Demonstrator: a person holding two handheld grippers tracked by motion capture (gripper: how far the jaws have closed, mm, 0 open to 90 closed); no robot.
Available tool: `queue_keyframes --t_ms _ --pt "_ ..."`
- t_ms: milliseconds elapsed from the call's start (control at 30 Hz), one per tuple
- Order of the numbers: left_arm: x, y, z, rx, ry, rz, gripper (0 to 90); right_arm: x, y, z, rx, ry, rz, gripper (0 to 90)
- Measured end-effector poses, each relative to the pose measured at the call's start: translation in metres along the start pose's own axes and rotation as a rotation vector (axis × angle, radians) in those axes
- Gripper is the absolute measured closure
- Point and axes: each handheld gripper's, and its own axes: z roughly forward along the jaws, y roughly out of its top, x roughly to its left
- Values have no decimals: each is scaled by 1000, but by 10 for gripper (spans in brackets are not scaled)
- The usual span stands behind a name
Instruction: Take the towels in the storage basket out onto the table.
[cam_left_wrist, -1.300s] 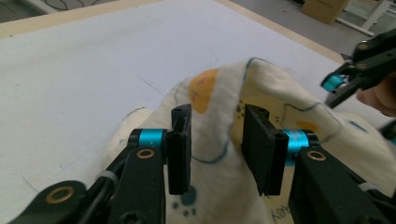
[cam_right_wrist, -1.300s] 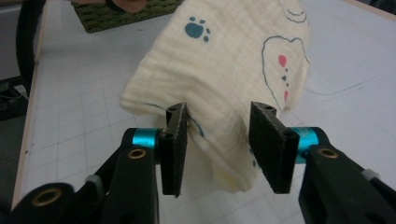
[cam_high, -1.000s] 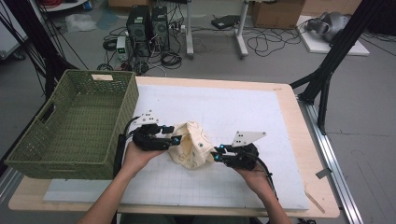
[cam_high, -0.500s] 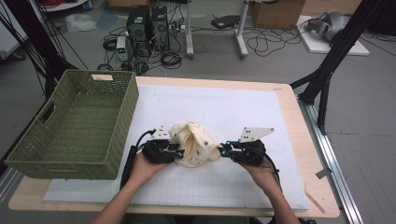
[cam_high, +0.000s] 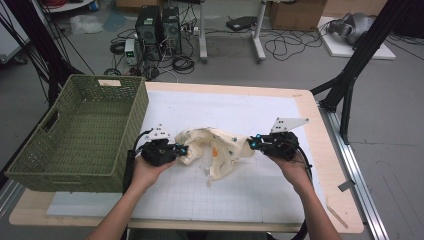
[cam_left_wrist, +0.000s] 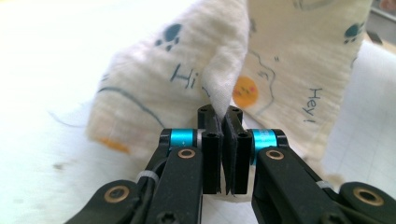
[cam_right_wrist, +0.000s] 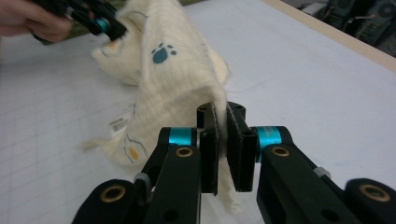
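Right tool (cam_right_wrist: 222, 122) clamped on edge of cream paw-print cloth (cam_right_wrist: 173, 79). Cloth stretches up-left to left tool (cam_right_wrist: 109, 25), which pinches its far end. White gridded bench (cam_right_wrist: 303, 79) beneath.

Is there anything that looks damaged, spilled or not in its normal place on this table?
Nothing stands out. The cream printed cloth is crumpled only because the left gripper and right gripper pinch its two ends. The green basket stands upright at the table's left.
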Motion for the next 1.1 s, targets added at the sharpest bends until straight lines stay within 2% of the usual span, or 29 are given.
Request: queue_keyframes --t_ms 67,200,367,467,567,667,733,933,1033,1100 --pt "5 0 0 -1 22 -12 863 -8 -1 0 -5 -27 19 844" --pt "12 -3 10 25 58 -39 862 -22 -8 10 48 -48 72 841" --pt "20 -5 22 40 94 -59 860 -26 -10 21 73 -63 71 825" --pt "24 -6 23 35 106 -85 849 -27 -11 19 80 -71 75 770" --pt "24 -5 19 26 100 -85 746 -27 -14 11 56 -81 95 728" --pt "22 -3 12 -17 92 -91 663 -27 -18 5 58 -82 106 694" --pt "20 -1 8 -32 88 -82 635 -26 -18 -1 43 -82 116 679" --pt "13 2 0 -51 81 -50 585 -11 -13 -14 -3 -81 81 654" --pt "9 3 -4 -53 70 -39 573 -2 -14 -15 -16 -69 49 646" --pt "5 4 -6 -52 61 -24 568 5 -15 -13 -14 -53 44 644"
